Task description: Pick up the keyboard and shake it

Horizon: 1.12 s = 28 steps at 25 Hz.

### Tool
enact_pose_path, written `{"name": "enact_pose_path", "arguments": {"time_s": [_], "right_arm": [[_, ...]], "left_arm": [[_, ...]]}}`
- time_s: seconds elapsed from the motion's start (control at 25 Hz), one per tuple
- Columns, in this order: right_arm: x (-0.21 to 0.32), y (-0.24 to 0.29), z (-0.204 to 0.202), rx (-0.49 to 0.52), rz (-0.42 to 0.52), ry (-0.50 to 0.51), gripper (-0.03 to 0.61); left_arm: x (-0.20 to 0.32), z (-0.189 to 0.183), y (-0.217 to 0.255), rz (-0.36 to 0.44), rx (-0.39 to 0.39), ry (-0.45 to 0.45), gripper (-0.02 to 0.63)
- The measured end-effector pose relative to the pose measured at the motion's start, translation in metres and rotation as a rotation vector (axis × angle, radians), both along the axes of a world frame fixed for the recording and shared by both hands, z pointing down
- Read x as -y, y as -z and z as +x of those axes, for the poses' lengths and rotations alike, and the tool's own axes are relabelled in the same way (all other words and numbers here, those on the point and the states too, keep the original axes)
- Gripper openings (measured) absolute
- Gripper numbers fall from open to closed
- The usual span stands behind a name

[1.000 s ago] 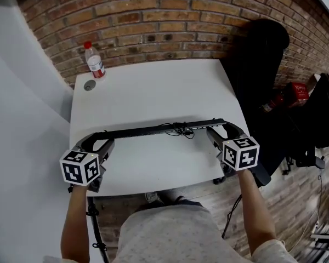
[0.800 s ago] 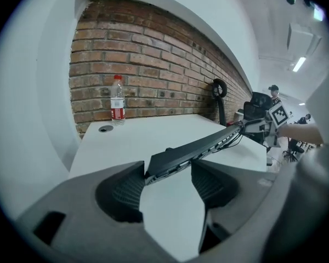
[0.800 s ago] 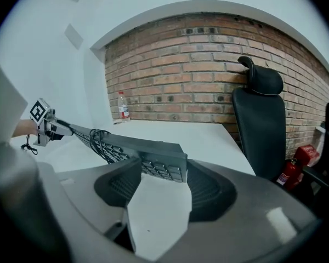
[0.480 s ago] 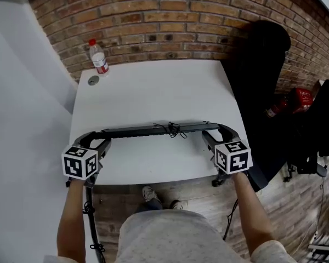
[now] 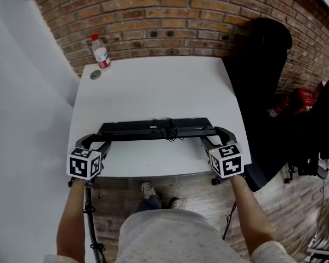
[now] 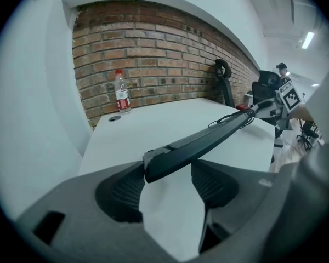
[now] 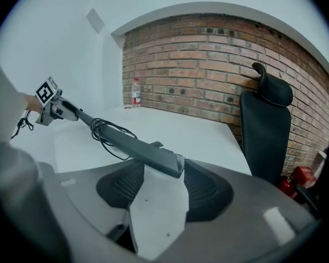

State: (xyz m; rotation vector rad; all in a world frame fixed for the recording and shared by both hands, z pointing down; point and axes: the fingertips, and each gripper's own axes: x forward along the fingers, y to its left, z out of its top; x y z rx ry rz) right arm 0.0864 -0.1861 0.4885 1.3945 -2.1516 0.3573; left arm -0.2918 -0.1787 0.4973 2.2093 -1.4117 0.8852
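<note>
The keyboard [image 5: 131, 130] spans between the fingers, seemingly lifted off the bench [image 5: 153, 86]. The left fingers [image 6: 120, 193] pinch one end; the right fingers [image 7: 208, 193] are closing on the other. It looks light, stiff and smooth, so end grips suit; the cable [image 5: 169, 127] dangles.

From 7 o'clock in the head view my left forearm [image 5: 73, 218] rises bare, and my left gripper [image 5: 100, 138] points toward 1 o'clock, its jaws clamped on one end of the keyboard [image 5: 156, 129]. My right forearm [image 5: 247, 215] comes from 5 o'clock. My right gripper [image 5: 215, 136] points toward 11 o'clock, its jaws closing on the other end, pads touching it.
</note>
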Motion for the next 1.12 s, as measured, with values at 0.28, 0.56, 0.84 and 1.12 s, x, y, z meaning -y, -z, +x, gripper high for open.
{"name": "enact_pose_path", "arguments": {"time_s": [0.28,0.56,0.84,1.12], "right_arm": [[-0.011,-0.012,0.0,-0.091,0.009,0.04,0.232],[-0.017,-0.023,0.001,-0.182,0.029,0.077,0.232],[-0.022,-0.031,0.003,-0.307,0.019,0.126,0.232],[-0.028,-0.041,0.006,-0.416,-0.01,0.173,0.235]], "left_arm": [[-0.014,-0.001,-0.013,-0.018,0.033,0.033,0.258],[-0.025,0.0,-0.029,-0.045,0.061,0.045,0.262],[-0.035,0.001,-0.04,-0.08,0.094,0.035,0.271],[-0.045,0.005,-0.05,-0.119,0.097,0.013,0.284]]}}
